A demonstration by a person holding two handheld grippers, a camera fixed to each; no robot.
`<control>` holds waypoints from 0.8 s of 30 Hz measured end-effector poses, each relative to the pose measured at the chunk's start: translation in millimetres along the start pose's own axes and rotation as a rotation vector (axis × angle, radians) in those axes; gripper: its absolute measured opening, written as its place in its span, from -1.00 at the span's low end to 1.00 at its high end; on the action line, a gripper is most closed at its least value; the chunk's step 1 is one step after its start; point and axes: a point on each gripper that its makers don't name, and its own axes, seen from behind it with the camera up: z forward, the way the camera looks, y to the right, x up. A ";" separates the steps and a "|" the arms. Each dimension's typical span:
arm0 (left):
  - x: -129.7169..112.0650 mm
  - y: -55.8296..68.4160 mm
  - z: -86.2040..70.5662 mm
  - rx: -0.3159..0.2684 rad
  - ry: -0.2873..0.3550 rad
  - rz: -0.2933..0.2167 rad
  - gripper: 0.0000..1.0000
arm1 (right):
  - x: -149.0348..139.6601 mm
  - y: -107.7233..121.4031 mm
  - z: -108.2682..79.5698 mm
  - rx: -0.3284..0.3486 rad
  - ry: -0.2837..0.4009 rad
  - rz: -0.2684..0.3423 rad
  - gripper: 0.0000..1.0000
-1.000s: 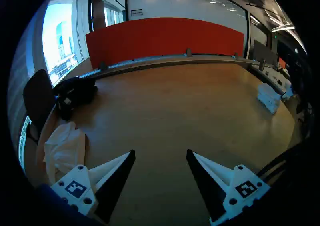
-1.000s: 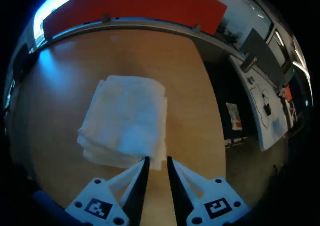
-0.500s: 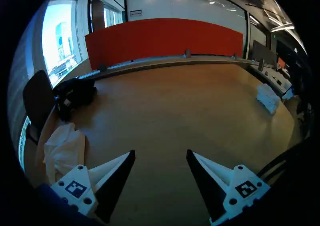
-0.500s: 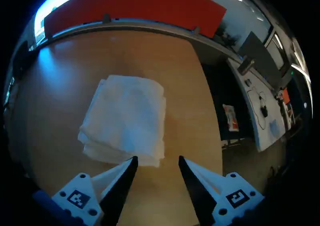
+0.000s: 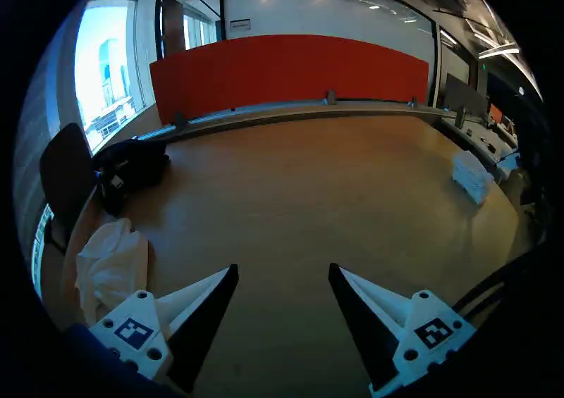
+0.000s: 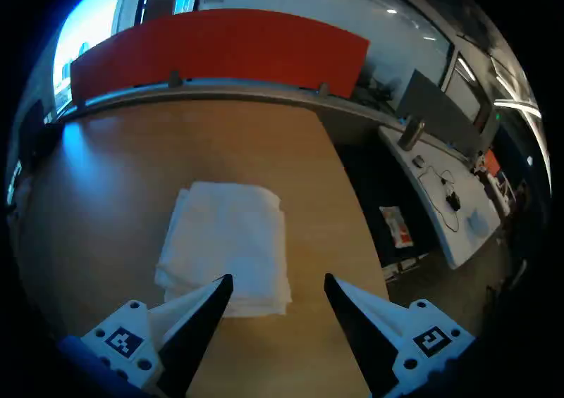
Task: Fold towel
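A folded white towel stack (image 6: 229, 246) lies on the wooden table (image 6: 141, 158) just ahead of my right gripper (image 6: 277, 289), which is open and holds nothing; its left fingertip overlaps the stack's near edge in the picture. The same stack (image 5: 471, 176) appears small at the far right of the left gripper view. My left gripper (image 5: 282, 275) hovers open over bare wood. A crumpled white towel (image 5: 109, 264) sits at the table's left edge beside my left finger.
A dark bag (image 5: 130, 165) and a dark chair (image 5: 65, 176) stand at the left. A red partition (image 5: 289, 67) runs along the table's far edge. To the right of the table are a gap and a white desk (image 6: 440, 201) with small items.
My right gripper has opened from nearly shut and drawn back and up from the folded stack, which looks smaller now. The left gripper has barely moved.
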 end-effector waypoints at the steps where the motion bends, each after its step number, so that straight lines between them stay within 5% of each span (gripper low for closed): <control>1: 0.1 0.1 0.6 0.000 0.000 -0.002 0.91 | 4.5 -1.8 -2.2 0.001 0.021 0.011 1.00; 24: 11.9 -1.2 4.1 0.008 0.018 -0.013 0.91 | 112.3 -19.0 -55.5 -0.061 0.517 0.152 1.00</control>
